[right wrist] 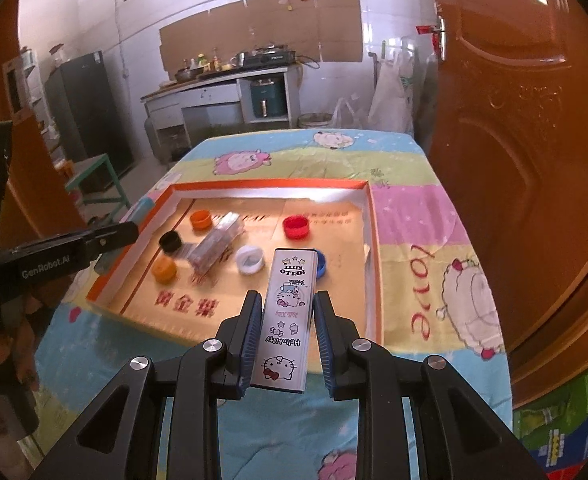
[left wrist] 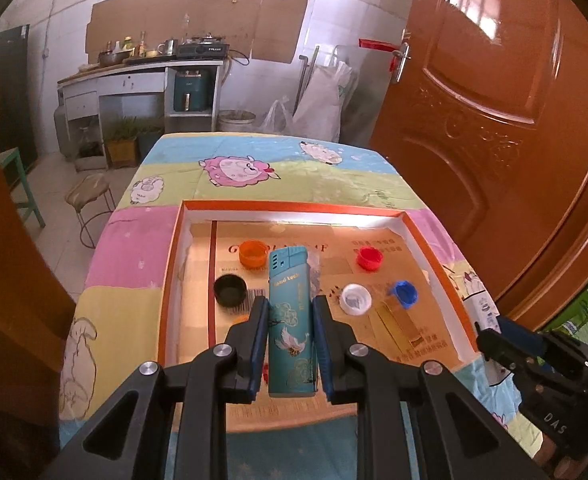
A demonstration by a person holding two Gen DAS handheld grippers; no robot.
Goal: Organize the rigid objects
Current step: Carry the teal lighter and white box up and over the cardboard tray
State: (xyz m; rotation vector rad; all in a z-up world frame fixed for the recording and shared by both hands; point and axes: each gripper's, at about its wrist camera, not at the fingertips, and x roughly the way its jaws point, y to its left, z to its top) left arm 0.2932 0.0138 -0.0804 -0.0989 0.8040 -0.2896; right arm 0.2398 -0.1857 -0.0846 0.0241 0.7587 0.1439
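Left gripper [left wrist: 288,300] pinches teal lighter [left wrist: 292,320], long axis along fingers, pointing into orange-rimmed tray [left wrist: 294,206] ahead and below. Tray holds black cap [left wrist: 230,289], orange cap [left wrist: 253,252], red cap [left wrist: 370,258], white cap [left wrist: 356,298], blue cap [left wrist: 405,293].

Right gripper [right wrist: 287,296] clamps white Hello Kitty lighter [right wrist: 286,320], lengthwise too, over tray's near right part, blue cap [right wrist: 321,262] just beyond its tip. Clear lighter [right wrist: 214,246] lies slantwise in tray.

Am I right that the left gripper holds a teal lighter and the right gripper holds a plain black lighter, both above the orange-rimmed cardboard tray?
Not quite: the right gripper holds a white cartoon-cat lighter, as the right wrist view shows. The left gripper does hold the teal lighter, both above the orange-rimmed cardboard tray.
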